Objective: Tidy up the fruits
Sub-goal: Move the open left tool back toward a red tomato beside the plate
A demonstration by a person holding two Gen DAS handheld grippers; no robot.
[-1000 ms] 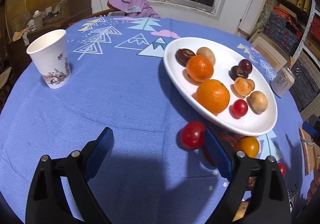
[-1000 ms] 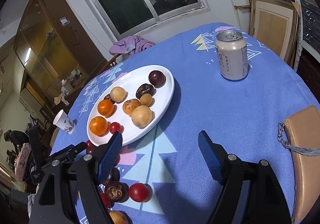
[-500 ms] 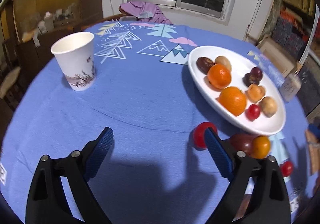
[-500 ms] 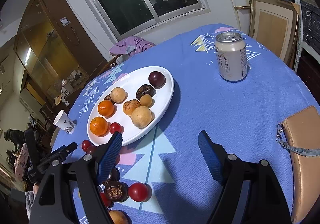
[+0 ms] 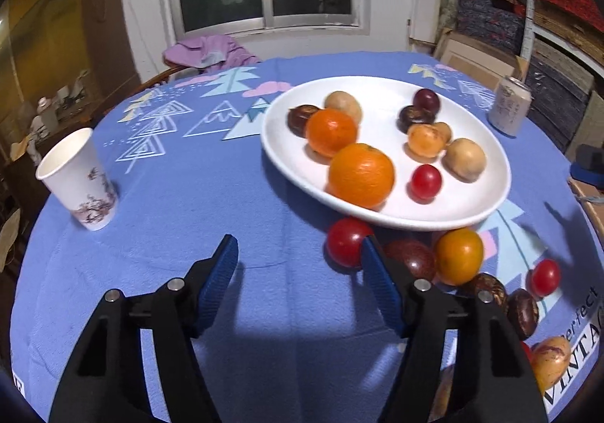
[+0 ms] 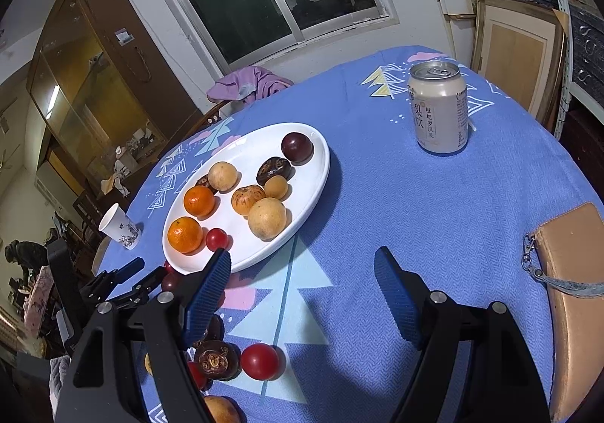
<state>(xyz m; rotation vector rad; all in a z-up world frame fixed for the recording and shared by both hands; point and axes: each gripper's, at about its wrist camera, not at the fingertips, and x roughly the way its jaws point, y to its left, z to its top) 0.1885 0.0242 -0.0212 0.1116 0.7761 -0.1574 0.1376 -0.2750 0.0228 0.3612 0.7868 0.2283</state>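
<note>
A white oval plate [image 5: 487,193] [image 6: 321,159] on the blue tablecloth holds two oranges, a red cherry tomato [image 5: 426,179], tan and dark fruits. Loose fruits lie in front of it: a red tomato [image 5: 345,242], a dark fruit [image 5: 413,259], a small orange [image 5: 458,255], and more at the right. My left gripper [image 5: 298,253] is open and empty, low over the cloth, its right finger beside the red tomato. My right gripper [image 6: 302,270] is open and empty, above the cloth in front of the plate. A red tomato [image 6: 260,360] and a dark fruit [image 6: 215,359] lie near its left finger.
A paper cup [image 5: 77,181] stands at the left. A drink can [image 6: 438,108] stands beyond the plate on the right. A tan pouch [image 6: 573,294] lies at the table's right edge. A chair with purple cloth [image 5: 211,53] is behind the table.
My left gripper has swung right and closer toward the plate, so the loose fruits now sit just past its right finger. The right gripper has hardly moved.
</note>
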